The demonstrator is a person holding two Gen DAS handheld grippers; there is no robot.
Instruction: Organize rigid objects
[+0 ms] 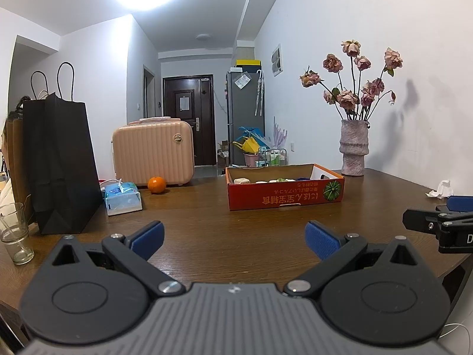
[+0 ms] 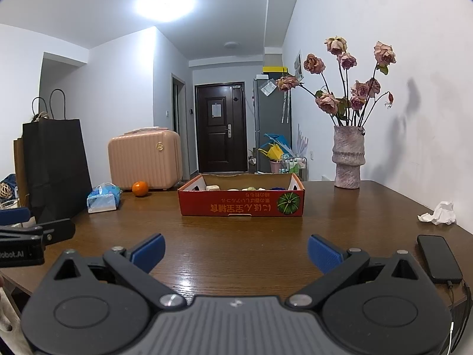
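Observation:
A red cardboard box [image 1: 285, 195] [image 2: 241, 204] stands open-topped in the middle of the wooden table, with several small objects inside, only their tops showing. An orange [image 1: 156, 184] [image 2: 139, 188] sits on the table left of the box. My left gripper [image 1: 235, 241] is open and empty, low over the table's near edge. My right gripper [image 2: 236, 253] is open and empty, beside it. Each gripper shows at the edge of the other's view.
A black paper bag [image 1: 60, 165] and a glass [image 1: 14, 233] stand at the left. A tissue pack [image 1: 122, 198], a pink suitcase [image 1: 153, 152], a vase of dried roses [image 1: 353, 151], a crumpled tissue [image 2: 439, 213] and a black phone [image 2: 439, 258] are also on the table.

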